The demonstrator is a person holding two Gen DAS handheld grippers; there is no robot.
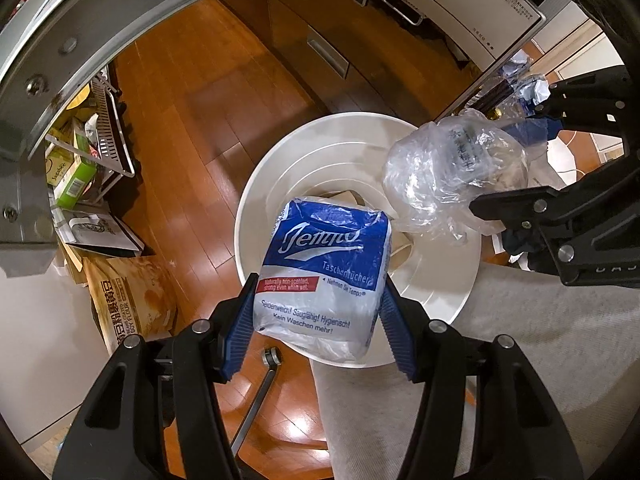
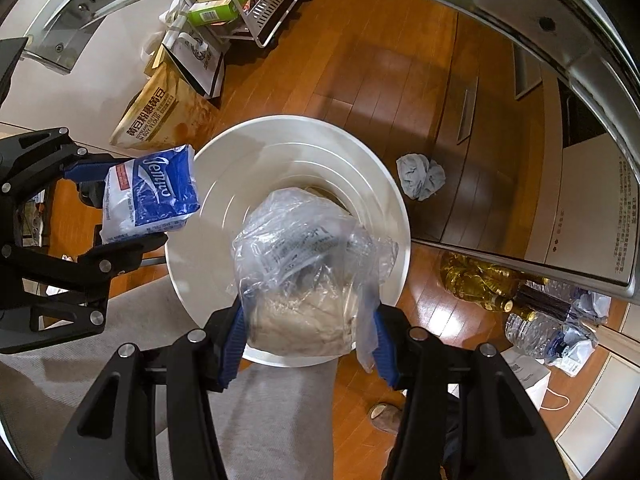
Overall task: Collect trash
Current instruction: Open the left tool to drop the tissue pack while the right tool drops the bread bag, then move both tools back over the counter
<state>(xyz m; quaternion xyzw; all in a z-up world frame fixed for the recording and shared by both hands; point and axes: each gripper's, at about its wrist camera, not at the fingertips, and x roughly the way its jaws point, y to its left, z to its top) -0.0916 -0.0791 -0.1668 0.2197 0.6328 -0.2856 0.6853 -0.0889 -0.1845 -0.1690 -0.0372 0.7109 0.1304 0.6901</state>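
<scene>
A round white trash bin stands on the wooden floor below both grippers. My left gripper is shut on a blue and white Tempo tissue pack, held over the bin's near rim. My right gripper is shut on a crumpled clear plastic bag with beige contents, hanging over the bin. In the left wrist view the right gripper and its bag sit at the right. In the right wrist view the left gripper and tissue pack sit at the left. Some paper lies at the bin's bottom.
A crumpled grey wad lies on the floor beside dark cabinet drawers. A brown flour bag, boxes and a wire rack stand past the bin. Bottles cluster at the right. A person's grey trouser leg is below.
</scene>
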